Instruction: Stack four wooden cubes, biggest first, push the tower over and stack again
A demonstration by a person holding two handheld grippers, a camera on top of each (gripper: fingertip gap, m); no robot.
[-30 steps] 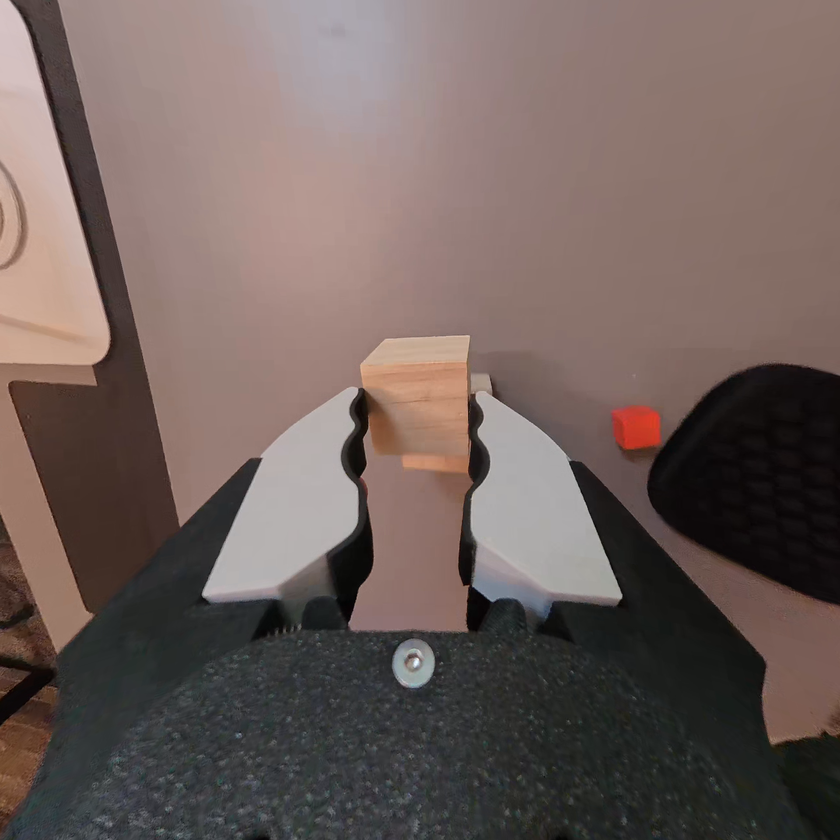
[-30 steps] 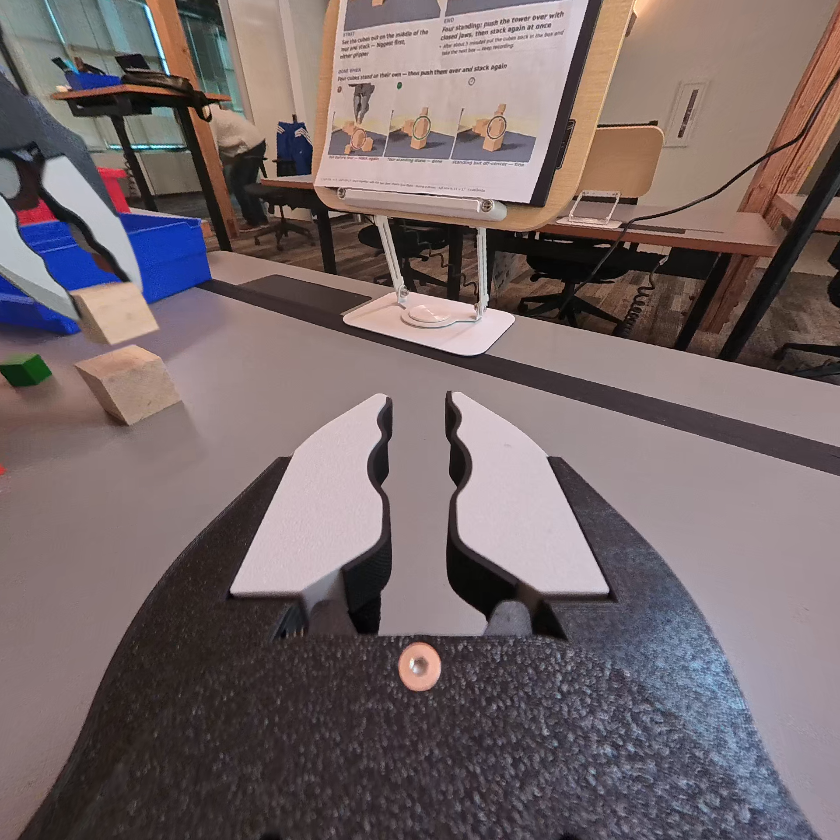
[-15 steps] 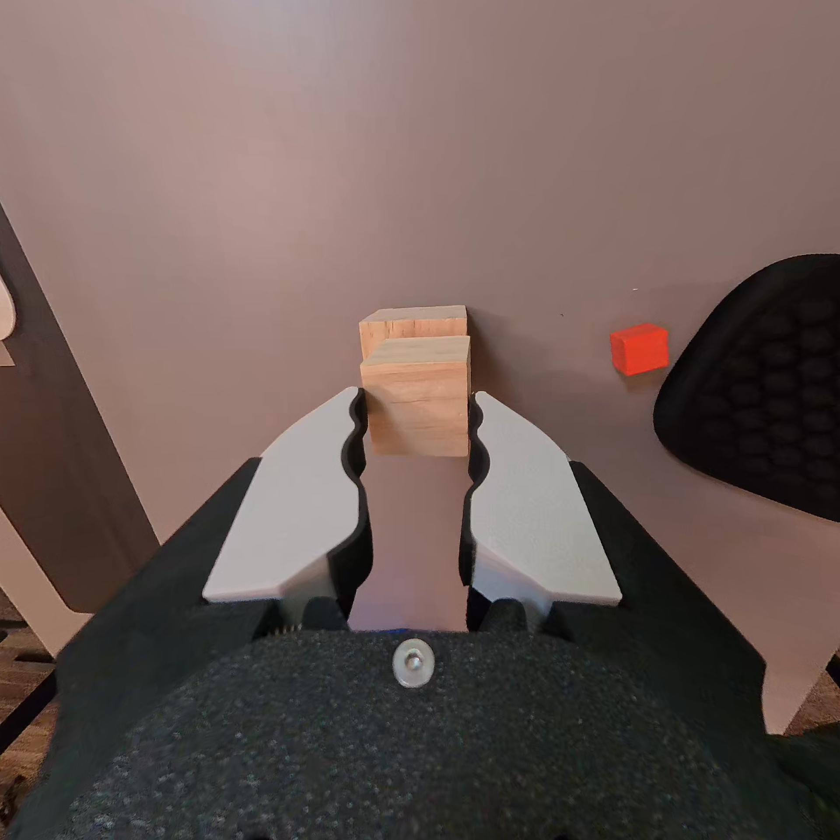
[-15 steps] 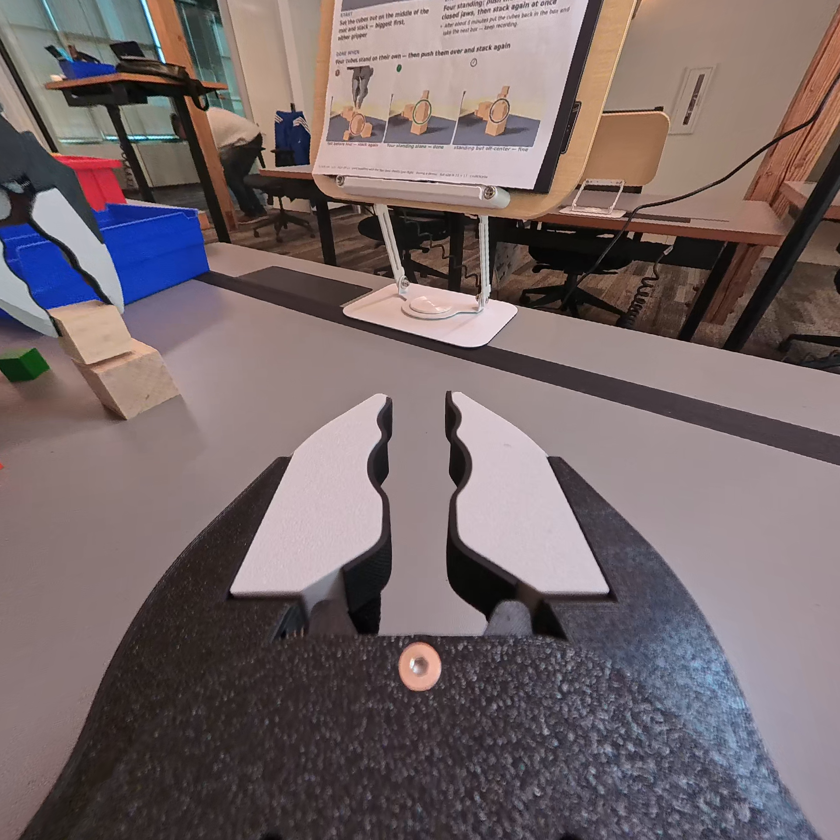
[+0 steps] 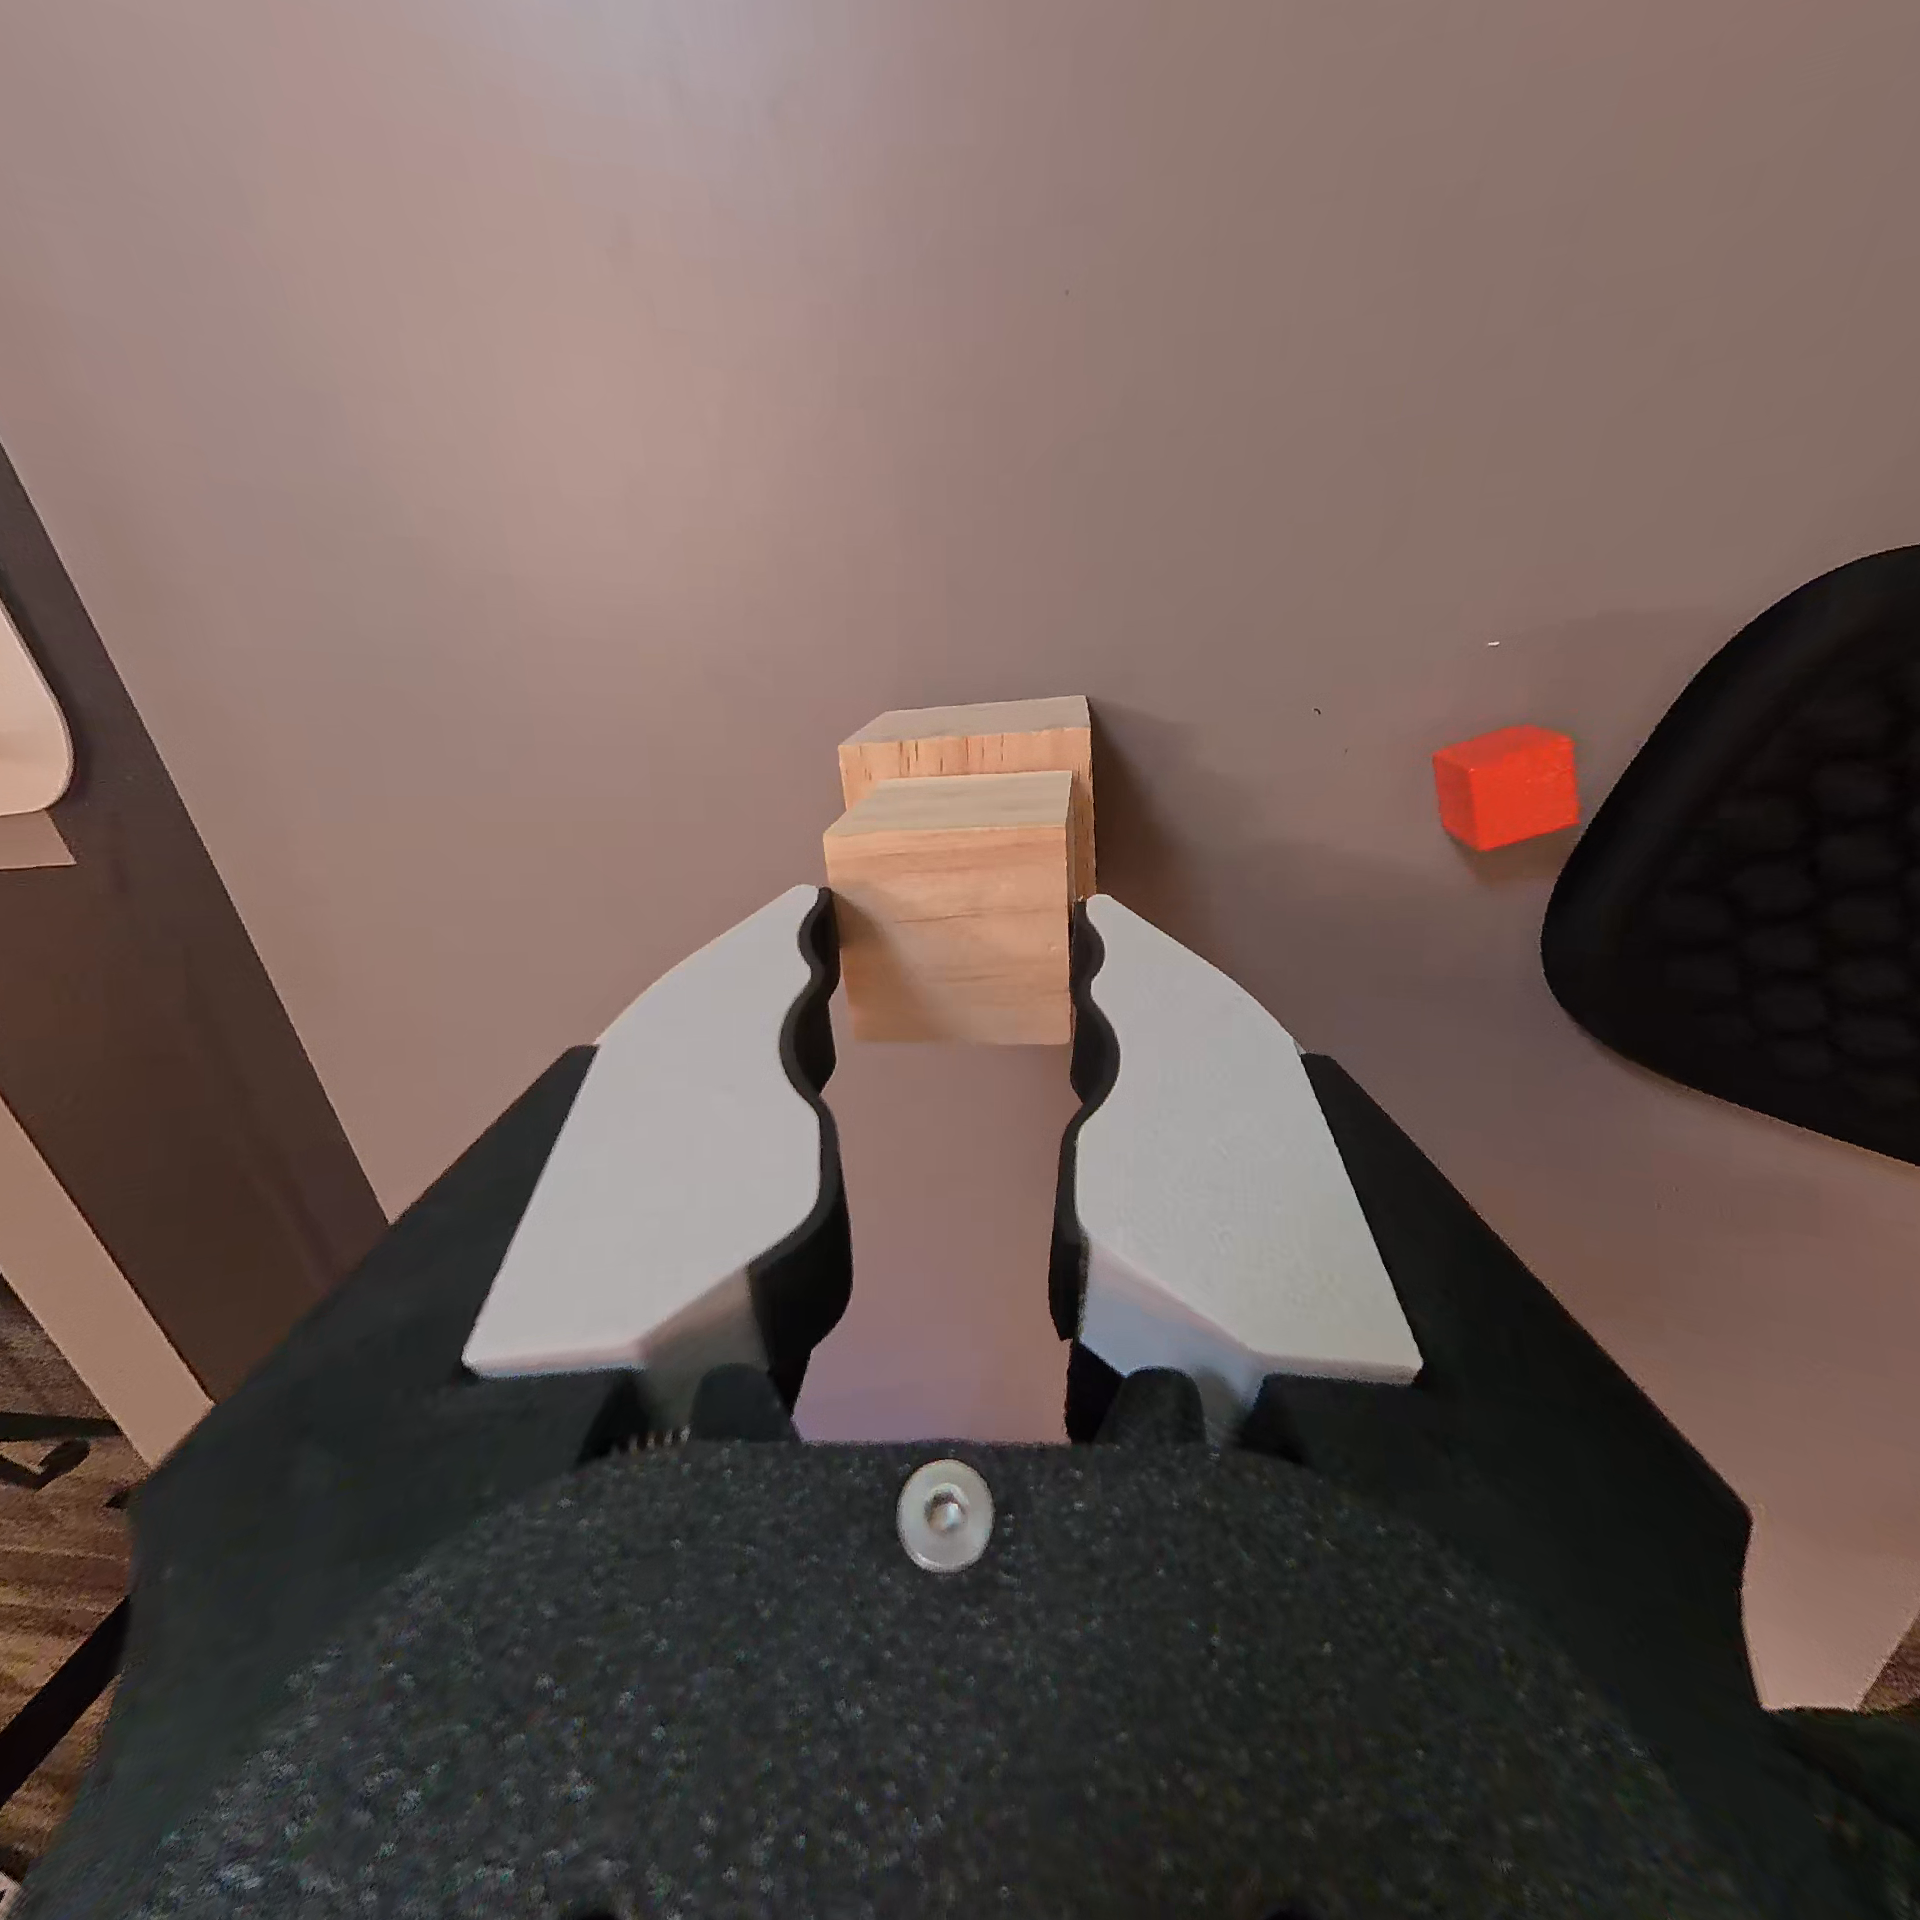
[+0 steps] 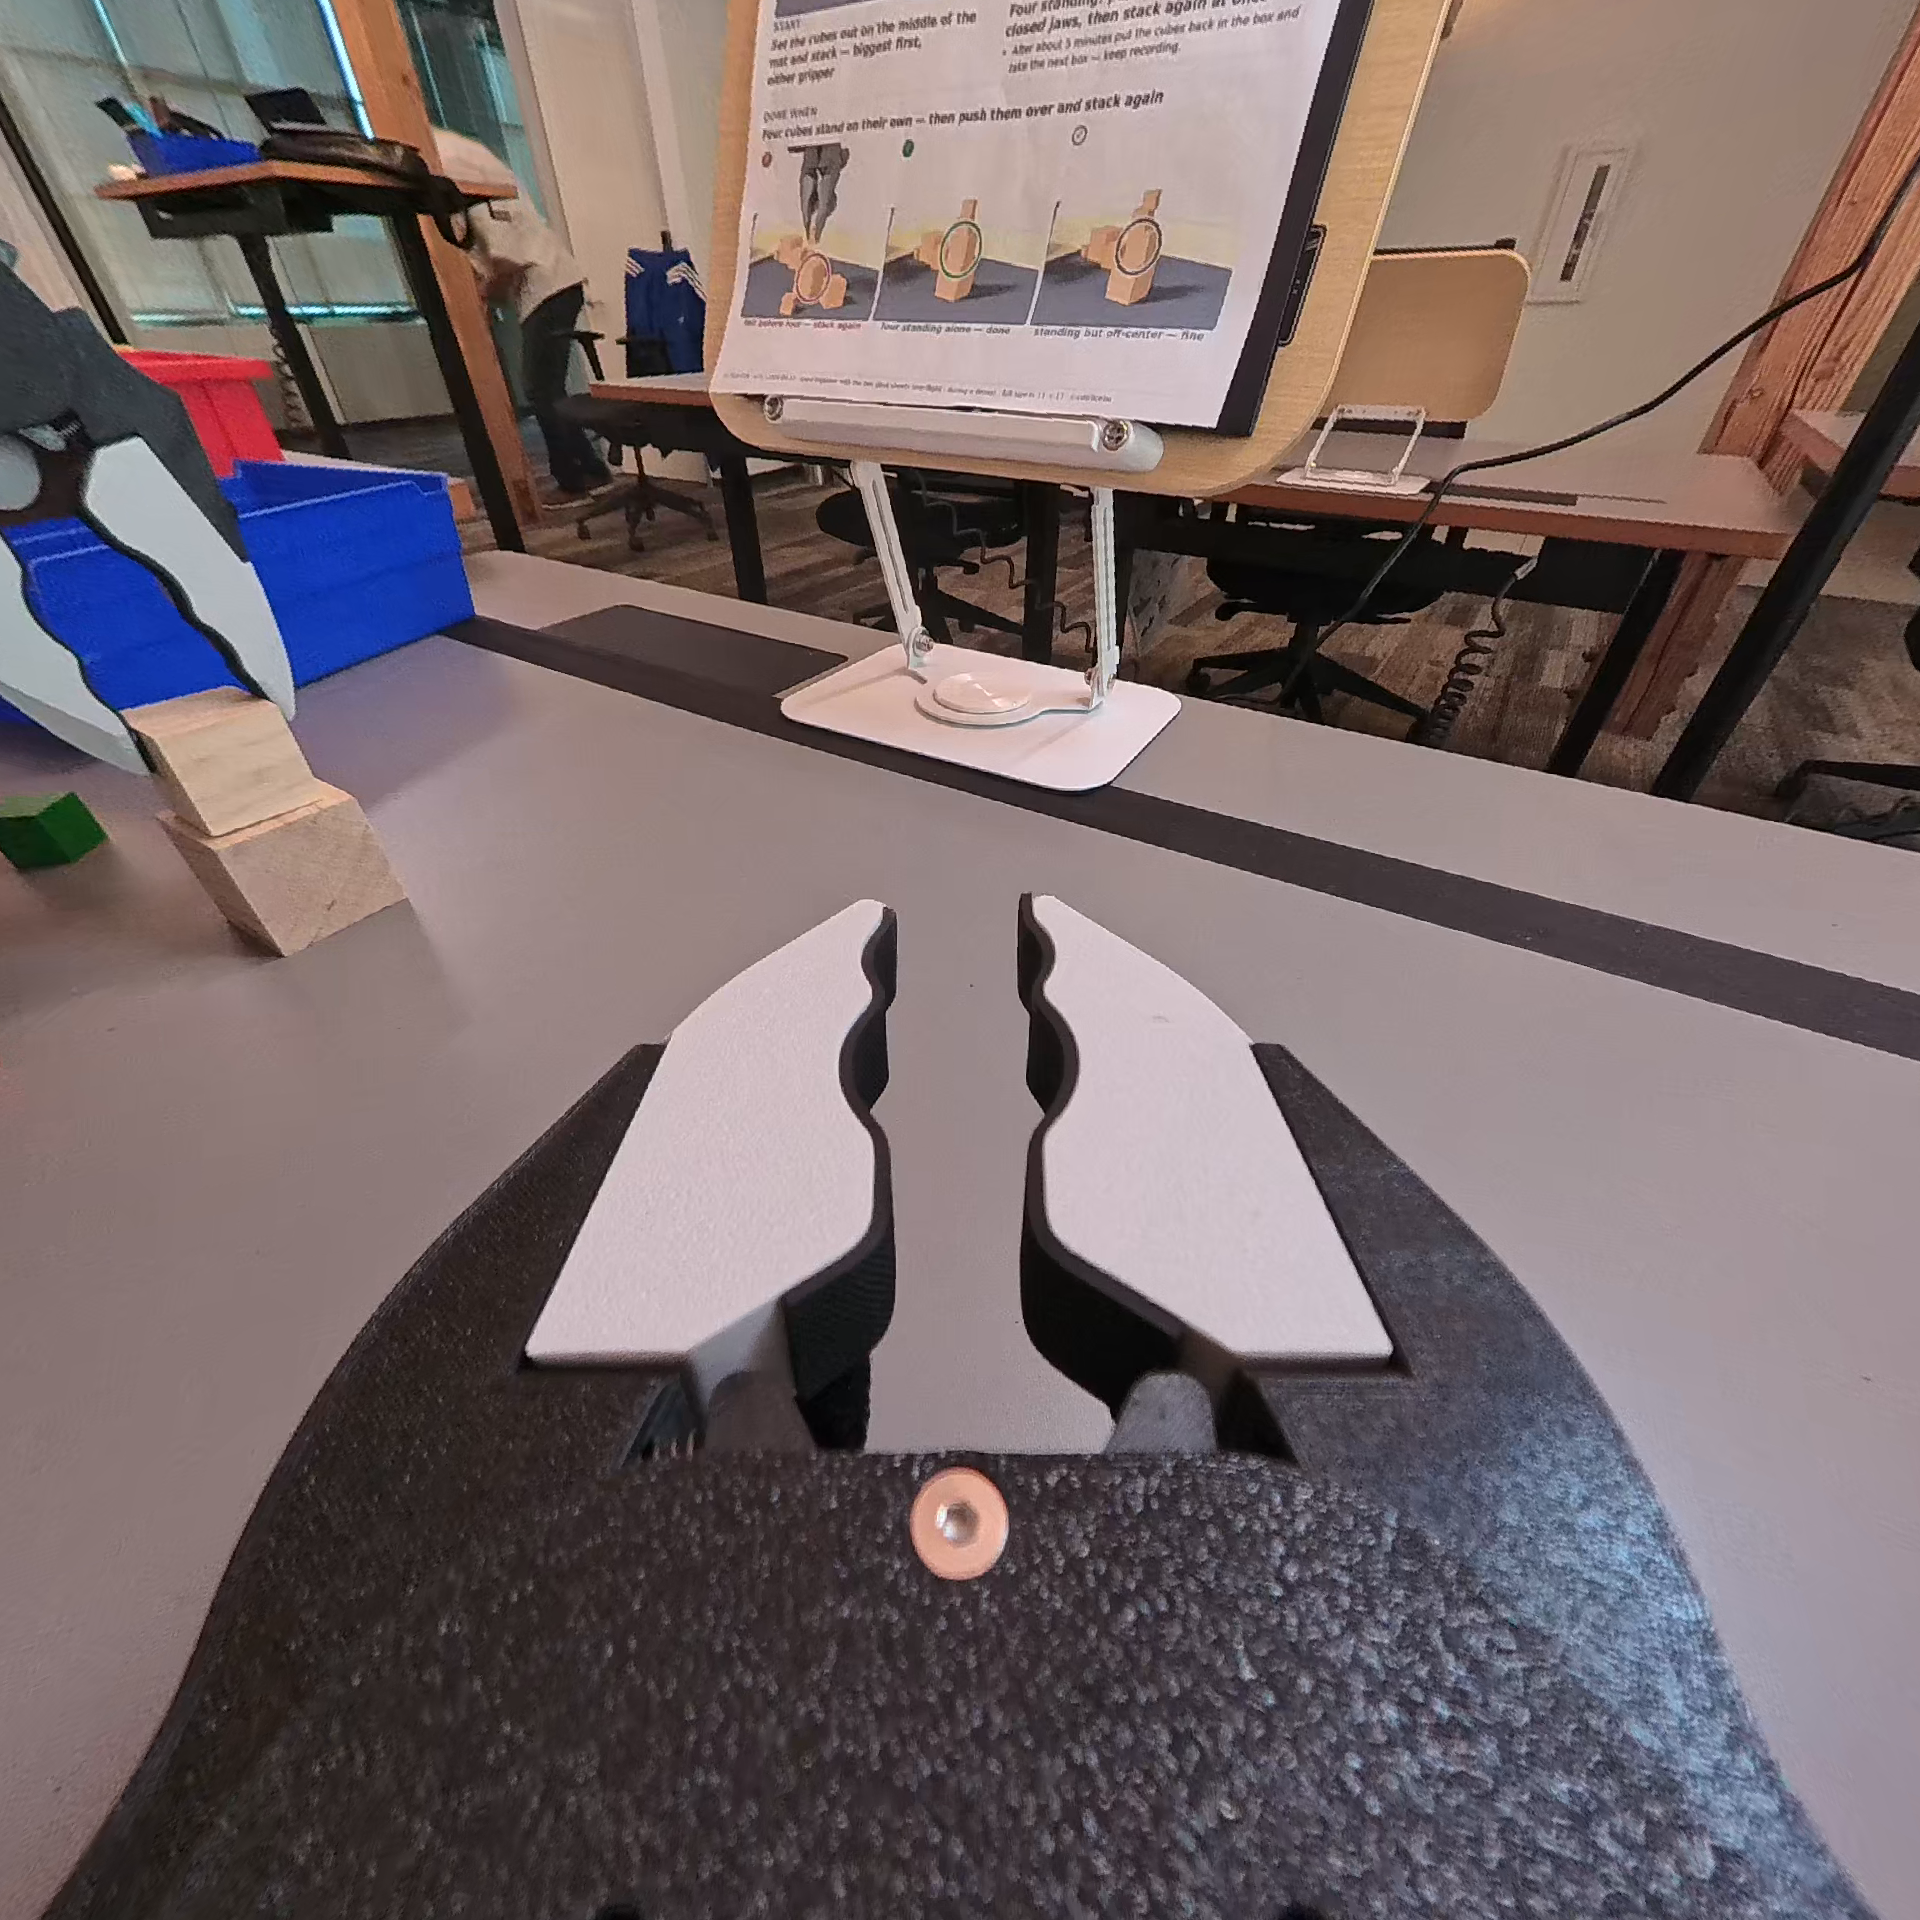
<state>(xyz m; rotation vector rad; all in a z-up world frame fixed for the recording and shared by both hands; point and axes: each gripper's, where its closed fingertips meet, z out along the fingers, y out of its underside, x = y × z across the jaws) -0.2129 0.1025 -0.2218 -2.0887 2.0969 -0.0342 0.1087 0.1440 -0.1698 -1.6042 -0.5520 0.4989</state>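
Left wrist view, from left to right: a dark strip [image 5: 156, 935] runs along the left edge of the grey bench [image 5: 935, 364], with a corner of a white stand base [image 5: 26, 748] beside it. In the middle, the left claw [image 5: 951, 914] is clenched on a small wooden cube [image 5: 951, 925], its black pads [image 5: 816, 956] pressing the cube's left and right faces. The cube sits at the very tips of the claw, and it rests on top of a larger wooden cube [image 5: 977, 743], whose far part shows just beyond it. To the right, well apart from the stack, a red block [image 5: 1507, 784] lies on the bench, and right of it the black body of the right gripper enters the view.

In the right wrist view the same order holds: at the far left a green block [image 6: 47, 826] lies near the stack, the left claw [image 6: 197, 717] comes down from above onto the small cube, and blue bins [image 6: 343, 561] stand behind it. In the centre the right claw [image 6: 956, 914] hovers low over bare bench, released, with a narrow gap between its fingers and nothing in it. Beyond it a white stand carries an instruction sheet [image 6: 1018, 208].
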